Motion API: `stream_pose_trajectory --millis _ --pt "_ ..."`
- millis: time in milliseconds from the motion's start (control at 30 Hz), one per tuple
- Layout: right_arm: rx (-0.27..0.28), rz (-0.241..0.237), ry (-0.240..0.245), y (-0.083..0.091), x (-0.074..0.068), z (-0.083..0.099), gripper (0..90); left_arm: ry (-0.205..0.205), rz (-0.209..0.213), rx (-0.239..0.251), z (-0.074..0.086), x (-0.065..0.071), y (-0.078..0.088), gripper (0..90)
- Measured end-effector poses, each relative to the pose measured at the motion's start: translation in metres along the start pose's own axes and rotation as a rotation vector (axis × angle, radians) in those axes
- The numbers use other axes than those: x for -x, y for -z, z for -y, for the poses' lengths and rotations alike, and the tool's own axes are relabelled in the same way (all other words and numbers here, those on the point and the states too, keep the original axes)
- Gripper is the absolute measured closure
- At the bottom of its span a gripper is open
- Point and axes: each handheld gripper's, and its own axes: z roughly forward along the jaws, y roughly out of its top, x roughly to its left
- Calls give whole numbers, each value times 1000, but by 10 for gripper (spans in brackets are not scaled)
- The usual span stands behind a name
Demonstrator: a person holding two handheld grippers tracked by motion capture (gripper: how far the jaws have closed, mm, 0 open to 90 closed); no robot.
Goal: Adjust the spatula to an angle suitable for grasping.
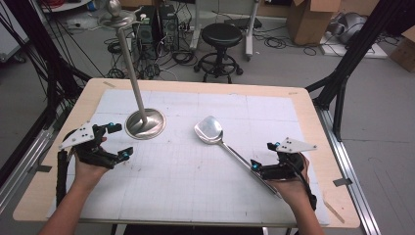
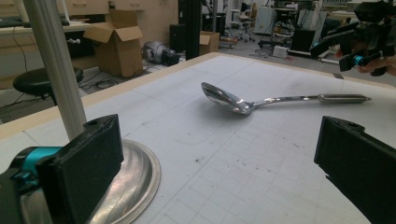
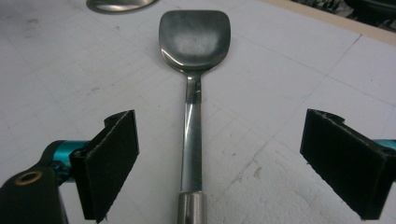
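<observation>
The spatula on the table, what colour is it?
Shiny silver metal; the spatula shows best in the right gripper view.

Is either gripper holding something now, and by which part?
Nothing is held. The right gripper is open astride the steel spatula's handle; the left gripper is open.

The left gripper hovers near the bench's left edge, jaws spread wide. The right gripper sits low toward the right edge, jaws likewise wide apart.
</observation>
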Motion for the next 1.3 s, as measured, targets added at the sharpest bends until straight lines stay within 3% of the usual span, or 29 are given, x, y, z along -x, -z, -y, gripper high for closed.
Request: stream_pose_trajectory --millis 233,500,633,1000,1300 --pt "-80 -12 -10 -15 2 -3 150 -8 1 -20 1 0 -2 17" --pt "-221 -36 -16 -41 3 -9 166 -10 -3 -22 1 -1 -3 17" --pt "-299 -52 -20 -49 4 -14 243 -10 -3 -25 1 -1 -3 17" --pt "-501 -37 23 -67 -3 -19 341 -16 -3 -26 0 -1 -3 17" --pt "-570 -45 25 -75 -5 -26 488 -16 -3 -26 0 -1 -3 17"
